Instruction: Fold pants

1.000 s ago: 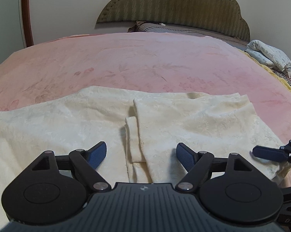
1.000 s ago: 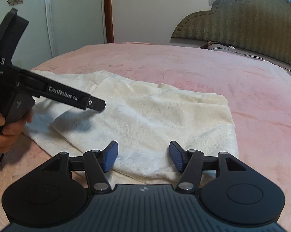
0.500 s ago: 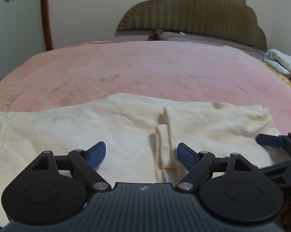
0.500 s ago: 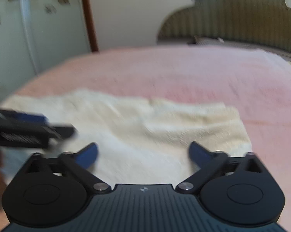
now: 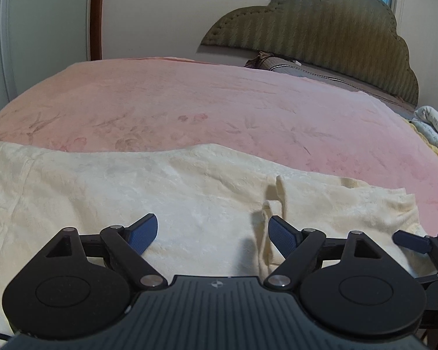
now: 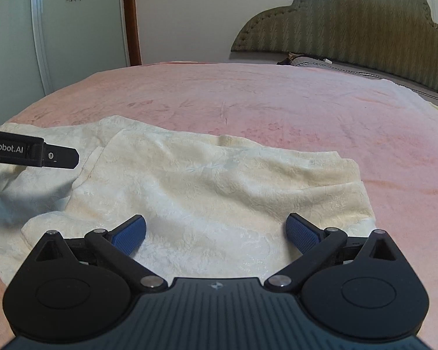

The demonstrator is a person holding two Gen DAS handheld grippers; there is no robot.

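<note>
Two black tools with blue-padded fingers hang low over the near edge of the bed, both released and gripping nothing. The left tool (image 5: pixel 212 233) has its jaws spread above the cream, embossed-fabric pants (image 5: pixel 160 192), which lie flat across the pink floral bedspread (image 5: pixel 219 102); a narrow raised fold of the cloth stands just beyond its right finger. The right tool (image 6: pixel 216 232) is spread wider still, its fingers apart over the thicker, doubled-over end of the pants (image 6: pixel 213 180), whose right edge lies close to that tool's right finger. From the right wrist view, the left tool's dark body pokes in from the left side, casting a shadow on the fabric. An olive scalloped upholstered headboard (image 6: pixel 350 23) stands at the far end of the bed.
</note>
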